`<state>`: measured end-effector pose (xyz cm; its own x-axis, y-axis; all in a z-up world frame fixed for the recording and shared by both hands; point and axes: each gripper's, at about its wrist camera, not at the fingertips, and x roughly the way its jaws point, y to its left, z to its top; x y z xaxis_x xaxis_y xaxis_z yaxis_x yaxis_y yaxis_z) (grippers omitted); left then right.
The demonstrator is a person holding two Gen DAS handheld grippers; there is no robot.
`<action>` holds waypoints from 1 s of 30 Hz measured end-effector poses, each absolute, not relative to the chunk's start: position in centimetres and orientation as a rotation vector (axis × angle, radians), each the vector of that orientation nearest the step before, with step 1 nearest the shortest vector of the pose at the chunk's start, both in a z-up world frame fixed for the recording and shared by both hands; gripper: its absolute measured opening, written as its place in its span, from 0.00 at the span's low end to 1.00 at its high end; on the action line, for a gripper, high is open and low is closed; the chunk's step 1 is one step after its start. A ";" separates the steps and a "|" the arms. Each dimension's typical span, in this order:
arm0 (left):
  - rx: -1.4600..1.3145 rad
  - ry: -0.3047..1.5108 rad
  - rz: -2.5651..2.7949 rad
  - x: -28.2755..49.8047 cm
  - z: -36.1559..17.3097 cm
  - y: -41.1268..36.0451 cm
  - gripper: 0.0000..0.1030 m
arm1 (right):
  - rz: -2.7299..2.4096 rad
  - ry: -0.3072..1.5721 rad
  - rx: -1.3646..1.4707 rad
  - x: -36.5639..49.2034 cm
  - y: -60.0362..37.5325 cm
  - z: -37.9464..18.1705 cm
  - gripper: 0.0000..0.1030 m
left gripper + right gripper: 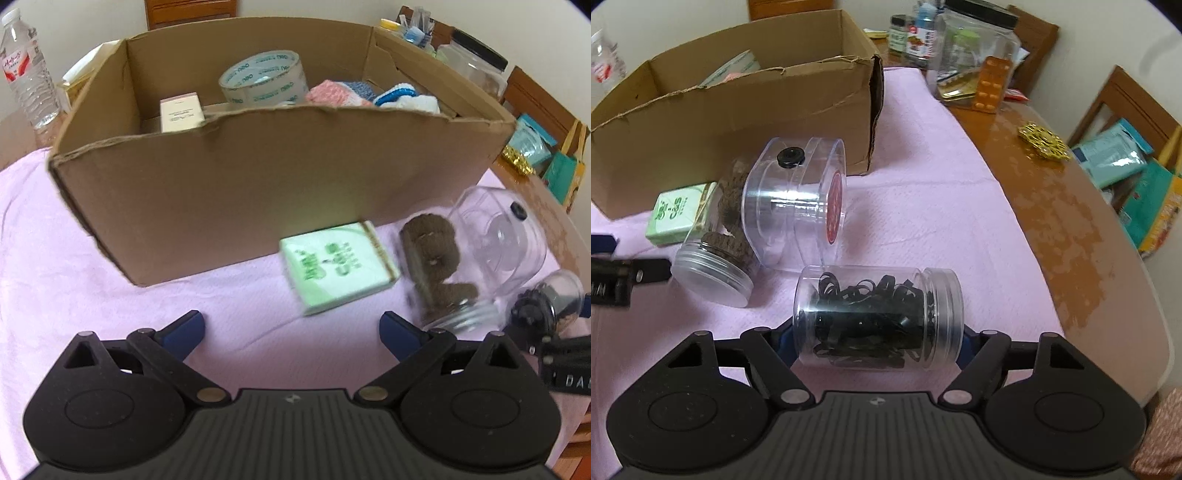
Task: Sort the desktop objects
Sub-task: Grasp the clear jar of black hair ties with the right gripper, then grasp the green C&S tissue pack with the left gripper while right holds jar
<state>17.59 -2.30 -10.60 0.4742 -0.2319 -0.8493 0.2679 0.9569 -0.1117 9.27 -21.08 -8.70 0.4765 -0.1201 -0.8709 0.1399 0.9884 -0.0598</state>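
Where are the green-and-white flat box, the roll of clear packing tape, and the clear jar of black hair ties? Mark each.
Green-and-white flat box [338, 267]: left wrist view, top face.
Roll of clear packing tape [264, 77]: left wrist view, outer band.
Clear jar of black hair ties [875, 317]: right wrist view, side wall.

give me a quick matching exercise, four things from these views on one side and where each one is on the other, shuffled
Things:
1. tape roll
2. green box
3. jar of black hair ties
4. water bottle

Places:
A. lying on the pink cloth in front of the cardboard box
B. held between the fingers of the right gripper
C. standing on the table beyond the cardboard box's left end
D. inside the cardboard box

Pairs: 1-D, 2-A, 3-B, 4-C
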 end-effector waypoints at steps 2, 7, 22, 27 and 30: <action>0.027 1.037 -0.302 17.7 -10.5 -2.9 0.98 | -0.126 1.059 0.004 9.3 -21.5 -8.4 0.78; -0.022 1.029 -0.249 17.8 -10.5 -4.3 0.98 | -0.063 1.053 -0.035 9.8 -23.0 -8.0 0.78; -0.073 0.992 -0.061 19.0 -10.9 -5.6 0.96 | 0.060 1.040 -0.079 11.6 -25.1 -8.0 0.78; -0.052 0.987 -0.040 19.0 -11.0 -6.0 0.96 | 0.078 1.042 -0.086 11.9 -25.4 -8.1 0.78; -0.051 0.983 -0.044 18.9 -10.9 -6.0 0.92 | 0.087 1.045 -0.091 12.0 -25.4 -8.2 0.78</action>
<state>18.93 -5.98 -10.91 0.5542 -0.0602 -0.8302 0.0141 0.9979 -0.0630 12.03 -25.44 -8.21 0.4995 0.0285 -0.8659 -0.1147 0.9928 -0.0335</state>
